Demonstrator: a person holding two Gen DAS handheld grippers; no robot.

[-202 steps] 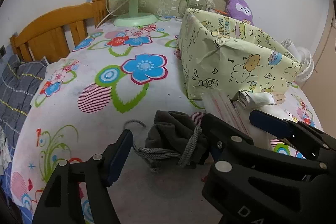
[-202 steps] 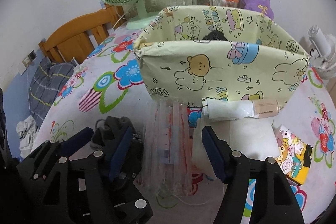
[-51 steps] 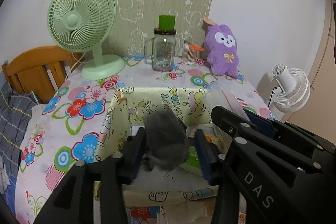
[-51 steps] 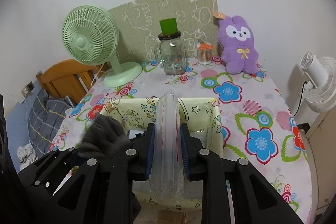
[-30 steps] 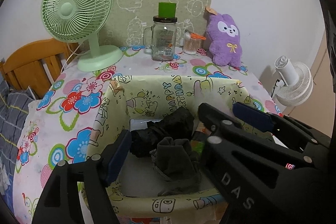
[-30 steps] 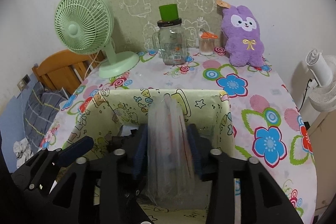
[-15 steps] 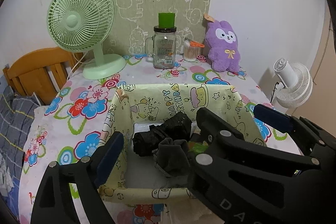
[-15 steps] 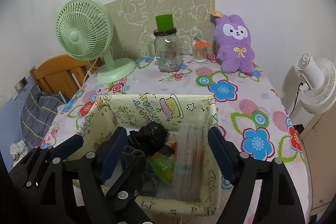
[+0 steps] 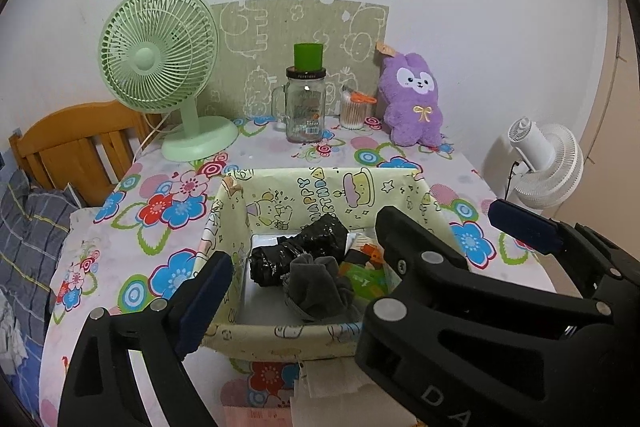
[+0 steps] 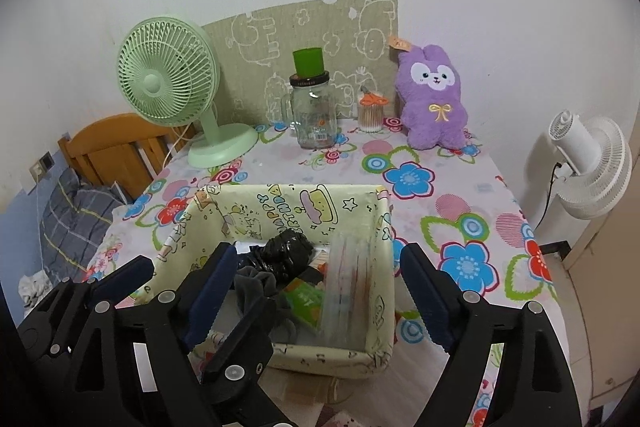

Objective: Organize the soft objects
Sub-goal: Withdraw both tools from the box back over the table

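A pale yellow cartoon-print fabric bin (image 9: pixel 320 189) (image 10: pixel 288 201) stands on the flowered table. Inside lie a grey drawstring pouch (image 9: pixel 318 285) (image 10: pixel 254 287), a black crumpled bag (image 9: pixel 298 251) (image 10: pixel 286 253) and a green packet (image 10: pixel 306 301). A clear plastic pack with red print (image 10: pixel 348 287) leans against the bin's right wall. My left gripper (image 9: pixel 302 267) is open and empty above the bin's front. My right gripper (image 10: pixel 320 283) is open and empty over the bin.
At the back stand a green fan (image 9: pixel 160 67), a glass jar with a green cup on top (image 9: pixel 306 107), a cotton-swab pot (image 9: pixel 354 109) and a purple plush (image 9: pixel 412 99). A white fan (image 9: pixel 540 163) is off the right edge. White tissue (image 9: pixel 332 383) lies before the bin.
Both grippers have let go: the pouch and the clear pack now rest in the bin. Both grippers have opened wide and drawn back and up a little.
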